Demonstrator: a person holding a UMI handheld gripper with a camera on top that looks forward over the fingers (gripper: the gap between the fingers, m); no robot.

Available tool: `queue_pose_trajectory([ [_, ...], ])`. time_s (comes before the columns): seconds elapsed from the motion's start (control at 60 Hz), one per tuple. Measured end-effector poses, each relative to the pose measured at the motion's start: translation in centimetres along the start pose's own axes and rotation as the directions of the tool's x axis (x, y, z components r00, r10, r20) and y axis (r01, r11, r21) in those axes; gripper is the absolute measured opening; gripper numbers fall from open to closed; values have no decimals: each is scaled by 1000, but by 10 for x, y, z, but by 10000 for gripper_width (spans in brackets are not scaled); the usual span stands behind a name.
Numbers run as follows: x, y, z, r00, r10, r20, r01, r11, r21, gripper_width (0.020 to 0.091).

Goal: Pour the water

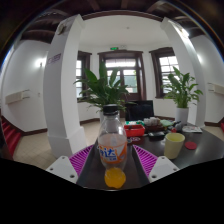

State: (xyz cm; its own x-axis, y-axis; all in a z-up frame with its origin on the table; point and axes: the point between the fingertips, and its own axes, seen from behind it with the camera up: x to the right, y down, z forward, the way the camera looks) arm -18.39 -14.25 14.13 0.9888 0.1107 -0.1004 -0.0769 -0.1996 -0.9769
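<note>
Bright room with white walls, dark-framed windows (128, 72) at twelve o'clock, a white pillar (63, 90) at ten o'clock, and two leafy potted plants, one (105, 92) just behind the bottle, another (182, 90) at two o'clock. Below, a dark tabletop (190, 155) carrying a yellow-green cup (174, 146) at three o'clock of the bottle, a red container (134, 130) at one o'clock of it, and a clutter of small items beyond, too small to tell apart. Held level, pointing forward over the tabletop's near edge, gripper (114, 160) with its two fingers angled inward, purple pads (80, 160) at eight and four o'clock of the bottle. Clear plastic bottle (112, 143) with an orange and blue label, upright, uncapped, standing between the fingers. Pads close against both sides of the bottle's lower body, seemingly pressing on it. Orange cap (115, 178) lying at six o'clock of the bottle, just in front of its base, between the finger roots. No hand or sleeve in view, the holder's pose hidden behind the camera.
</note>
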Motion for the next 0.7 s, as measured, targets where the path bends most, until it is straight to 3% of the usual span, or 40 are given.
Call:
queue_pose_trajectory([
  [0.2, -8, -10, 32, 999, -9, 32, 8, 1000, 24, 735],
  [0.283, -6, -2, 43, 1000, -16, 21, 16, 1000, 5, 633],
  [0.317, -2, -1, 45, 999, -36, 4, 36, 999, 8, 527],
  [0.467, -1, -8, 47, 998, -49, 26, 48, 998, 50, 410],
  [0.5, -2, -8, 45, 998, -53, 32, 51, 997, 64, 419],
  [0.517, -2, -8, 45, 998, -49, 34, 46, 997, 68, 369],
  [0.7, -3, -9, 43, 997, -30, 78, 22, 995, 95, 366],
])
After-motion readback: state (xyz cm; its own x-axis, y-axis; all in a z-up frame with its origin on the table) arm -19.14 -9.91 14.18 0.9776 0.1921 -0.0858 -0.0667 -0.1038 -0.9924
